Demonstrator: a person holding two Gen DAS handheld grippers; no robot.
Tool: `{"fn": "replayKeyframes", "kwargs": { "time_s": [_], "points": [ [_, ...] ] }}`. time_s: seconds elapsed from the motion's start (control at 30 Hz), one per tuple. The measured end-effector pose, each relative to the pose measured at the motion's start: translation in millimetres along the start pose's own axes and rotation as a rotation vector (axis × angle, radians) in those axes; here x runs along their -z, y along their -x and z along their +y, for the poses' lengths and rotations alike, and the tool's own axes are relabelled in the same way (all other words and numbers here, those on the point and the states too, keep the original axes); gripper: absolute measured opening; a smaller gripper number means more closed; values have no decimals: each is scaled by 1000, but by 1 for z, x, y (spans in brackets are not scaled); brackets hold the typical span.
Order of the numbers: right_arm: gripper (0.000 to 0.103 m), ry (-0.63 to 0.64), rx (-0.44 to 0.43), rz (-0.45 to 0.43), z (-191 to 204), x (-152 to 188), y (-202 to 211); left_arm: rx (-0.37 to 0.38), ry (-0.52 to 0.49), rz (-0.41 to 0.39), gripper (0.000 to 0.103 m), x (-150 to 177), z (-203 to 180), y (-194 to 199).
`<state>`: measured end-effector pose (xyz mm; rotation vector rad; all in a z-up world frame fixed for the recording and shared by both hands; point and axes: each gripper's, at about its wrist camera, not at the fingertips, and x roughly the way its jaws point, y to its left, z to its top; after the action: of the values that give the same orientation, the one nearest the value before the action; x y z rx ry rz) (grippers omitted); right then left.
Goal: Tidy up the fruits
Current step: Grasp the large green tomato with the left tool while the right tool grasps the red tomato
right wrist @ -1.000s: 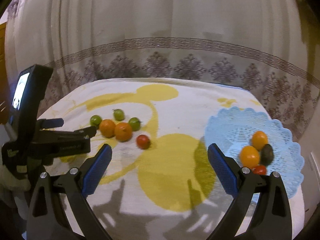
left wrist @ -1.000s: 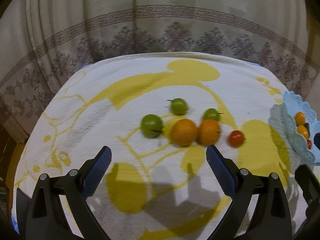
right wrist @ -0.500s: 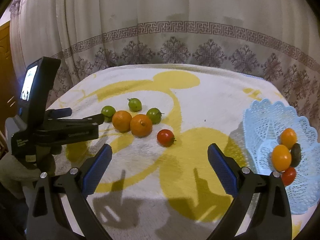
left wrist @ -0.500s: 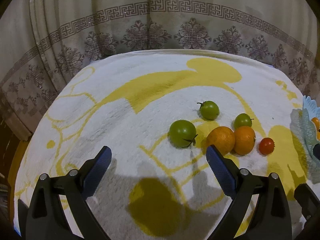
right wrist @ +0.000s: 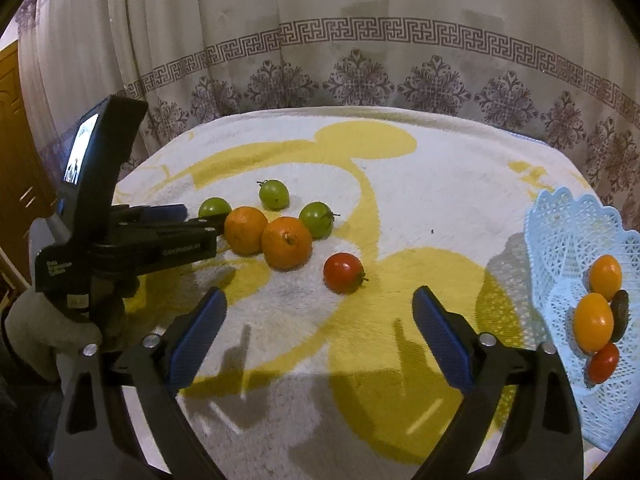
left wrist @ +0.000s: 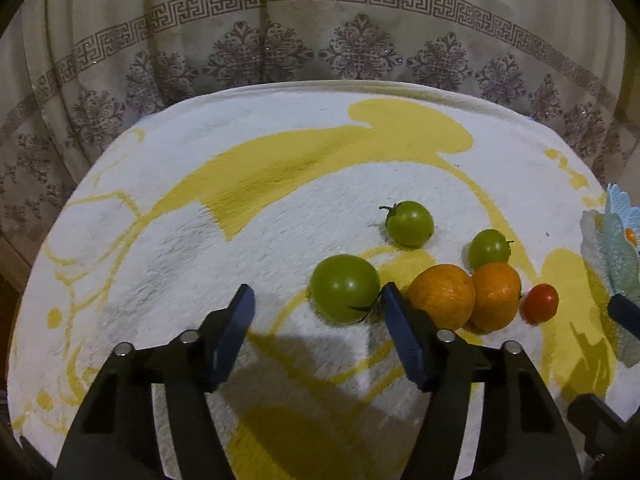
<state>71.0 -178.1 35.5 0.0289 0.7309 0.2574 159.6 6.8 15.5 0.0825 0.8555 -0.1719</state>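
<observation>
Loose fruit lies on the white and yellow cloth: a large green tomato [left wrist: 345, 288], two smaller green tomatoes [left wrist: 409, 223] [left wrist: 489, 249], two oranges [left wrist: 442, 296] [left wrist: 497, 295] and a red tomato [left wrist: 541, 302]. My left gripper [left wrist: 316, 312] is open, low over the cloth, its right finger touching the large green tomato's near side. It shows in the right wrist view [right wrist: 192, 218]. My right gripper [right wrist: 319, 310] is open and empty, just short of the red tomato [right wrist: 343, 272]. The blue lace basket [right wrist: 560, 236] holds several fruits.
A patterned curtain [right wrist: 360, 72] hangs behind the round table. The basket rim [left wrist: 616, 248] sits at the table's right edge. A wooden door [right wrist: 16, 152] is at far left. The cloth's left half [left wrist: 160, 240] carries no fruit.
My left gripper moved forward and lower to the large green tomato, and its jaws narrowed. My right gripper moved forward and left toward the red tomato.
</observation>
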Motion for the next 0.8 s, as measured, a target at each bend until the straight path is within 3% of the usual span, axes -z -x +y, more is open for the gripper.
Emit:
{"fn": "replayKeyframes", "kwargs": {
  "time_s": [0.23,0.8],
  "points": [
    [79,-16,-7,32,-2,-4,-12,57,-34,-12,35,3,-8,2],
    [51,-62,52,107,-14,-13,-50,61,46,-58,34,4,8,29]
  ]
}}
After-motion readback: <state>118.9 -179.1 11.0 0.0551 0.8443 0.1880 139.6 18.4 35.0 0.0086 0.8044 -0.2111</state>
